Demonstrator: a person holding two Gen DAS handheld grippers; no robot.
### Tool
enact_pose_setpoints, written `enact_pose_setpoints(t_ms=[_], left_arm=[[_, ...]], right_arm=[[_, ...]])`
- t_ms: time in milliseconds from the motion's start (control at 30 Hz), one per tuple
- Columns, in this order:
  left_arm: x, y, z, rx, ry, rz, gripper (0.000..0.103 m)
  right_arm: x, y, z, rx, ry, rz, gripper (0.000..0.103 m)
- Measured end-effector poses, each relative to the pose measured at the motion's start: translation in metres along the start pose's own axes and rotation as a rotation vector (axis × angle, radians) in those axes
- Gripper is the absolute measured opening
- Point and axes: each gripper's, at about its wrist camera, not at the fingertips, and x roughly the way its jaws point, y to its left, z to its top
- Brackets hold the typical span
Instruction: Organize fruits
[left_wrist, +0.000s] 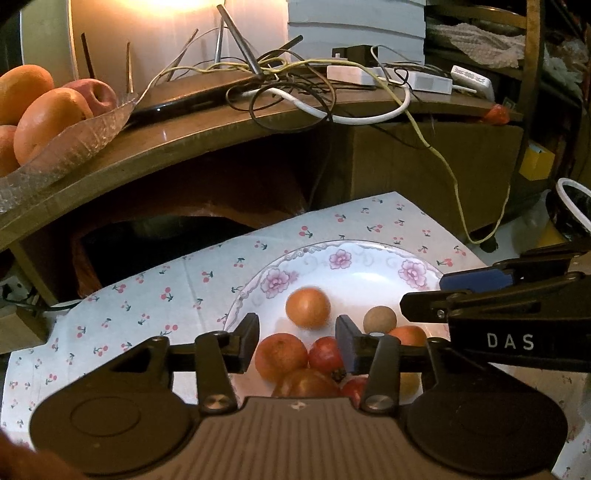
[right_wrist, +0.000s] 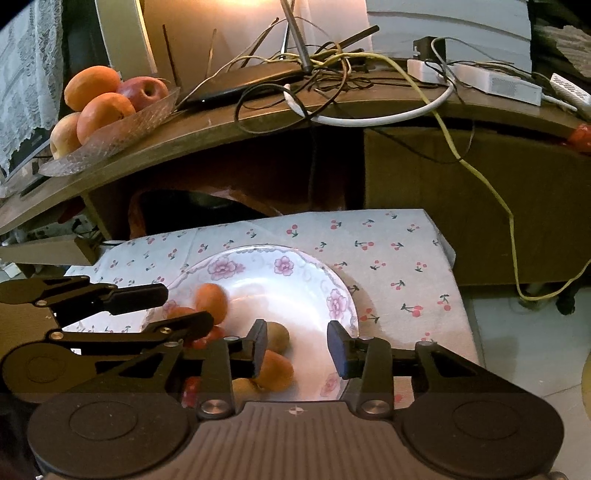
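A white floral plate sits on a cherry-print cloth and holds several small fruits: an orange blurred as if rolling, a brown kiwi, another orange, and small red fruits. My left gripper is open and empty, hovering just above the fruit pile. My right gripper is open and empty over the plate's right half, with the kiwi and an orange beside its left finger. Each gripper shows from the side in the other's view.
A glass dish with large oranges and a red apple stands on a wooden shelf at the back left. Tangled cables, a dark tablet and white adapters lie on the shelf. A white bin rim is at the right.
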Motion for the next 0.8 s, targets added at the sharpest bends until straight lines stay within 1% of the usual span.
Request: enact_pose_setpoints(t_ms=[100, 167, 300, 400, 433, 500, 600, 667, 800], left_arm=[[-0.002, -0.001, -0.001, 0.002, 0.001, 0.004, 0.056], [-0.006, -0.001, -0.001, 0.003, 0.000, 0.011, 0.061], [-0.021, 0.000, -0.004, -0.009, -0.005, 0.035, 0.064], [-0.037, 0.000, -0.008, -0.033, -0.014, 0.044, 0.069], [-0.042, -0.001, -0.010, -0.039, -0.017, 0.048, 0.071], [-0.050, -0.003, -0.015, -0.041, -0.017, 0.060, 0.072], [-0.065, -0.005, -0.024, -0.040, -0.011, 0.086, 0.075], [-0.073, -0.005, -0.030, -0.046, -0.010, 0.096, 0.079], [-0.089, -0.003, -0.041, -0.070, -0.008, 0.109, 0.082]], right_arm=[[-0.001, 0.000, 0.000, 0.001, -0.001, -0.007, 0.041], [-0.004, -0.001, -0.001, 0.002, -0.001, -0.012, 0.041], [-0.015, 0.003, -0.005, -0.009, -0.001, -0.028, 0.042], [-0.028, 0.007, -0.011, -0.025, -0.001, -0.042, 0.043], [-0.033, 0.008, -0.014, -0.027, -0.002, -0.044, 0.044], [-0.043, 0.010, -0.018, -0.024, -0.007, -0.046, 0.047], [-0.058, 0.016, -0.023, -0.029, -0.023, -0.044, 0.047], [-0.066, 0.020, -0.027, -0.033, -0.028, -0.039, 0.048], [-0.081, 0.023, -0.038, -0.018, -0.024, -0.036, 0.048]])
